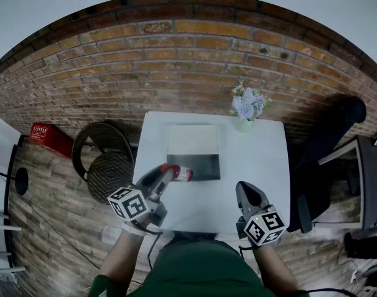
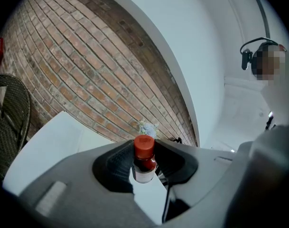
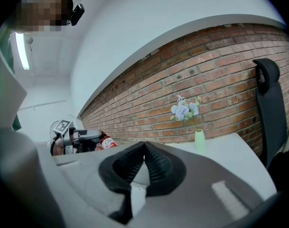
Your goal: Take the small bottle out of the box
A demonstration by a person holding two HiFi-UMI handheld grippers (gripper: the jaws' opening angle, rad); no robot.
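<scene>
The left gripper is gripping the small bottle. Its two dark pads are pressing on the bottle's sides, and the red cap is standing clear above the jaws in the left gripper view. In the head view the bottle is projecting from the jaw tips toward the right. It is showing at the near left corner of the box, and from that view it cannot be told whether it is past the rim. In the right gripper view the bottle is being held off the table surface.

The right gripper is sitting with its jaws together and nothing between them. It is hovering over the table's near right part, well apart from the bottle and the box.

The box is lying open on the white table, its far half pale and its near half dark. A vase of flowers is standing at the table's far edge, to the right of the box. A wicker chair is standing just beside the table's left side.
</scene>
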